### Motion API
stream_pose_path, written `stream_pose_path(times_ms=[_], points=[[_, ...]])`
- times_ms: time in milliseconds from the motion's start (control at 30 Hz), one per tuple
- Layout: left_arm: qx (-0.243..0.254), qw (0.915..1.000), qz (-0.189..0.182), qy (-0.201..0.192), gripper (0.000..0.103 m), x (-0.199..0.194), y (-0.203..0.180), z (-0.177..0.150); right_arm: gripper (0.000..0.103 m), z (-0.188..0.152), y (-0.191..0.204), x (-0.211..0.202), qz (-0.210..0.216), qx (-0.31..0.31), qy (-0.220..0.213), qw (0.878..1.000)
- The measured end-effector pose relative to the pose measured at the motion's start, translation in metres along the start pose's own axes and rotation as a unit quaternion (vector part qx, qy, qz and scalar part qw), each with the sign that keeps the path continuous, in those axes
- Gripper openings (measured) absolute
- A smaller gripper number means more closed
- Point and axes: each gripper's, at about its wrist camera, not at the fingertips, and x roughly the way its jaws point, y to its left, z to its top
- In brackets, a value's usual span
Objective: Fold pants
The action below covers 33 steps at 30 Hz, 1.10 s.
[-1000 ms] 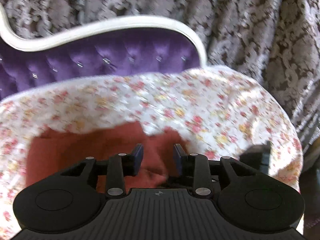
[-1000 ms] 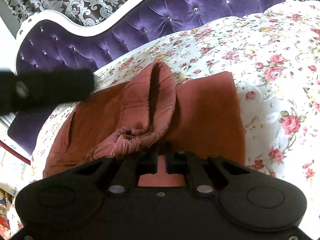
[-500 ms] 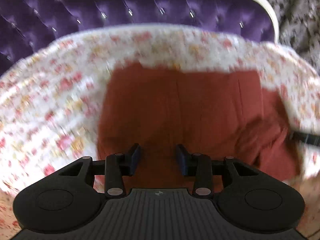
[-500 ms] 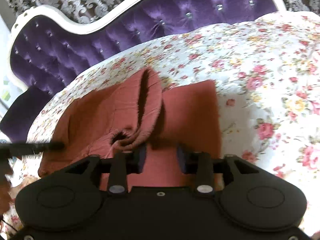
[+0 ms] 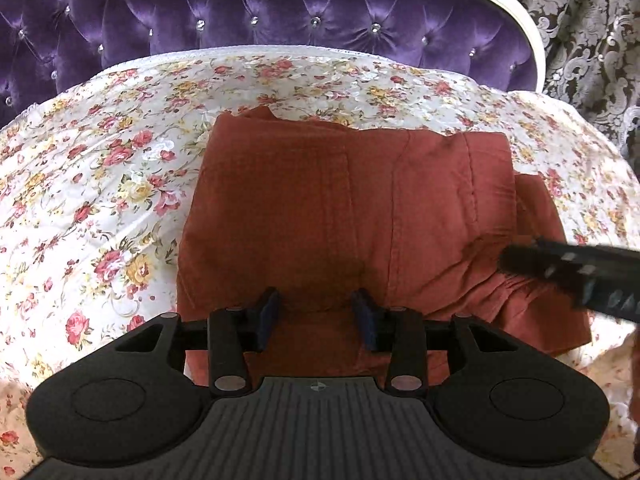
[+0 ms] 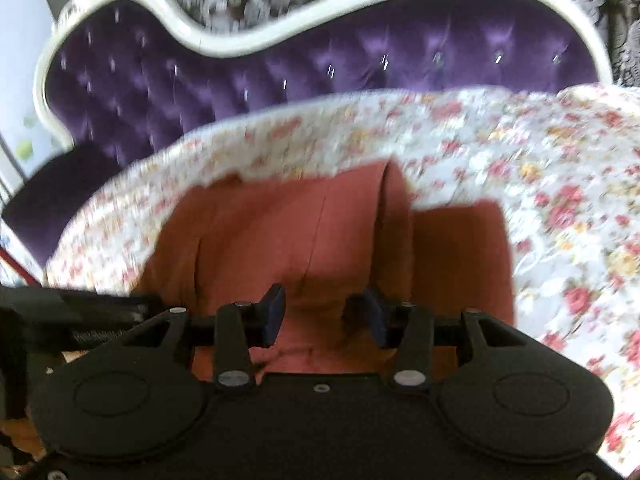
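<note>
Rust-red pants lie folded into a rough rectangle on the flowered bedspread, with a lower layer sticking out at the right. My left gripper hovers over their near edge. Its jaws are opening and the pads grip no cloth. In the right wrist view the pants show a raised fold down the middle. My right gripper hangs just above them, its jaws closing a little but wide apart and pinching nothing. The right gripper reaches in blurred from the right in the left wrist view.
A purple tufted headboard with a white frame runs behind the bed. Patterned grey curtains hang beyond it. The flowered bedspread spreads around the pants on both sides.
My right gripper let go of the bunched waistband and drew back upward; the fold now lies flatter. My left gripper swung in over the pants and came lower.
</note>
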Motion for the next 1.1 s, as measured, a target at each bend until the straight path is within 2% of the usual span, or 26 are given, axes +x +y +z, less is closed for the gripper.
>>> stream_pose_path(times_ms=[33, 67, 100, 167, 200, 333, 433, 467, 533, 567, 600, 700, 867, 967, 1067, 1100], points=[[0.002, 1.0, 0.003, -0.001, 0.041, -0.001, -0.001, 0.0, 0.041, -0.003, 0.003, -0.003, -0.01, -0.008, -0.007, 1.0], [0.005, 1.0, 0.003, -0.001, 0.041, -0.002, -0.001, 0.001, 0.015, -0.004, 0.008, -0.008, -0.024, -0.032, -0.019, 0.999], [0.006, 1.0, 0.0, -0.001, 0.041, -0.004, 0.0, 0.002, 0.012, -0.004, 0.012, -0.017, -0.023, -0.05, -0.03, 0.998], [0.002, 0.9999, -0.008, -0.01, 0.041, -0.012, 0.002, 0.004, 0.01, -0.002, 0.011, -0.034, -0.012, -0.042, -0.046, 0.998], [-0.001, 0.9998, -0.01, -0.019, 0.041, -0.016, 0.004, 0.005, 0.01, -0.002, 0.007, -0.04, -0.02, -0.041, -0.043, 0.998], [-0.019, 0.9994, -0.004, -0.03, 0.042, -0.016, 0.014, 0.01, 0.01, -0.019, -0.014, -0.025, -0.043, -0.023, 0.011, 0.999], [-0.015, 0.9998, 0.007, -0.005, 0.042, -0.001, 0.017, 0.008, 0.014, -0.019, -0.011, -0.031, -0.032, -0.036, -0.004, 0.999], [-0.005, 0.9999, 0.016, 0.003, 0.042, 0.004, 0.016, 0.007, 0.023, -0.015, -0.012, -0.036, -0.021, -0.029, -0.019, 0.999], [0.01, 0.9997, 0.024, 0.005, 0.042, 0.009, 0.013, 0.006, 0.051, -0.008, -0.016, -0.04, -0.012, -0.01, -0.049, 0.999], [0.011, 0.9996, 0.026, 0.004, 0.042, 0.008, 0.013, 0.006, 0.076, -0.005, -0.019, -0.039, -0.013, -0.003, -0.056, 0.998], [0.011, 0.9996, 0.026, 0.003, 0.042, 0.007, 0.013, 0.006, 0.086, -0.003, -0.021, -0.039, -0.017, 0.0, -0.061, 0.998], [0.006, 0.9998, 0.019, -0.002, 0.042, 0.005, 0.017, 0.003, 0.084, 0.002, -0.027, -0.024, -0.009, 0.009, -0.038, 0.999], [0.006, 0.9998, 0.015, -0.01, 0.042, 0.001, 0.017, -0.001, 0.081, 0.0, -0.044, 0.006, 0.014, 0.063, 0.006, 0.998], [0.005, 0.9998, 0.012, -0.017, 0.042, -0.001, 0.017, -0.003, 0.081, -0.005, -0.051, 0.005, 0.033, 0.092, -0.006, 0.995], [0.004, 0.9997, 0.012, -0.021, 0.042, -0.002, 0.016, -0.004, 0.06, -0.004, -0.057, 0.008, 0.061, 0.11, -0.003, 0.992], [0.002, 0.9997, 0.013, -0.021, 0.042, -0.003, 0.016, -0.004, 0.057, -0.004, -0.06, 0.01, 0.068, 0.118, -0.005, 0.991]])
